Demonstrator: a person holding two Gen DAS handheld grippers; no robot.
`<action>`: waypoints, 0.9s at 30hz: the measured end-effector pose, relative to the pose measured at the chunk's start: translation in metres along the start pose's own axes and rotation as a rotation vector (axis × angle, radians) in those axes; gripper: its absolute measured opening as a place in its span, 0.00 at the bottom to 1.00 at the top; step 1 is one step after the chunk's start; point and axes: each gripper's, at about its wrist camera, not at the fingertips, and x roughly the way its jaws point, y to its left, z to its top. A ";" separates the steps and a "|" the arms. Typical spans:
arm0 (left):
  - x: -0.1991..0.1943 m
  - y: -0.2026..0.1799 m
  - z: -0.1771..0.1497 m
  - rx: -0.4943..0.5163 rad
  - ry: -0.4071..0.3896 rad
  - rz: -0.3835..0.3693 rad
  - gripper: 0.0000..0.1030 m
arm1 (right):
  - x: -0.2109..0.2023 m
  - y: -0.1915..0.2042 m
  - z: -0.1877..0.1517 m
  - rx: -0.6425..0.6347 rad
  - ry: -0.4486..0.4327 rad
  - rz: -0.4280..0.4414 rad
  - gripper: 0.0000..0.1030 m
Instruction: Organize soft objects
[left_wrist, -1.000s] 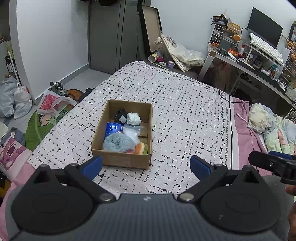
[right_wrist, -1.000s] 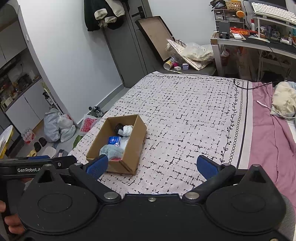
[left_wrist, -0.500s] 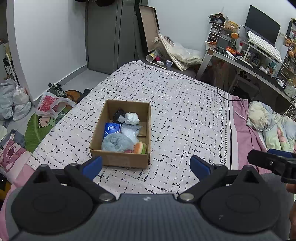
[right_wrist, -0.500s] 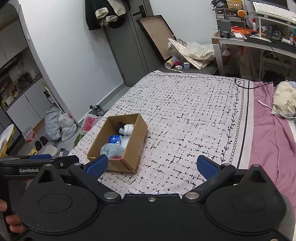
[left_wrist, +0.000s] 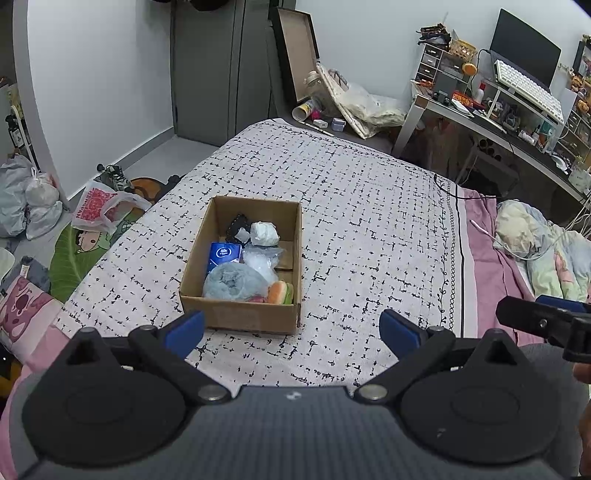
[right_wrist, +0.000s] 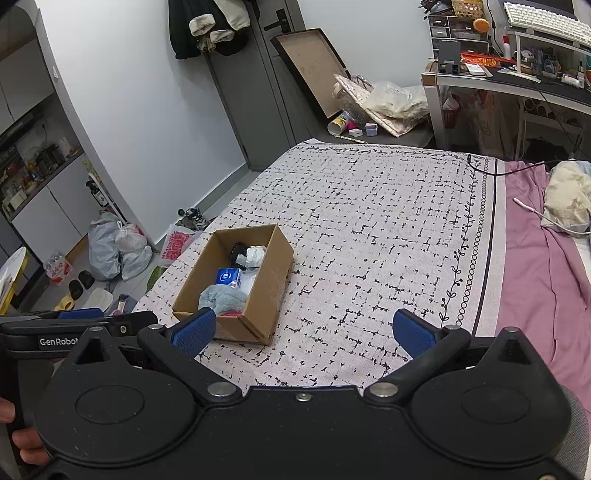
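facing you on the black-and-white patterned bedspread (left_wrist: 369, 229) sits the open brown cardboard box (left_wrist: 242, 314), its long axis running away from you toward the foot of the bed, one short end nearest your tools. inside it lie a fluffy grey-blue bundle (left_wrist: 232, 282), a small burger-shaped plush (left_wrist: 281, 292), a blue tissue pack (left_wrist: 223, 255), a clear crinkled plastic bag (left_wrist: 263, 258), a white wad (left_wrist: 264, 233) and a dark item (left_wrist: 237, 223) at the far end. your left gripper (left_wrist: 291, 328) is spread wide, holding nothing. your right gripper (right_wrist: 303, 334) is likewise spread and empty. nothing lies between either tool and the box. pink sheet (right_wrist: 535, 266) and crumpled bedding (left_wrist: 535, 240) lie to the right.
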 end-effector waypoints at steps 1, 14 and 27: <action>0.000 0.000 0.000 -0.001 0.000 -0.002 0.97 | 0.001 -0.001 0.000 -0.001 0.001 -0.002 1.00; 0.008 0.003 -0.004 -0.006 0.016 -0.012 0.97 | 0.003 -0.003 -0.002 0.001 0.011 -0.012 1.00; 0.008 0.002 -0.006 -0.004 0.016 -0.017 0.97 | 0.007 -0.003 -0.005 0.006 0.027 -0.013 1.00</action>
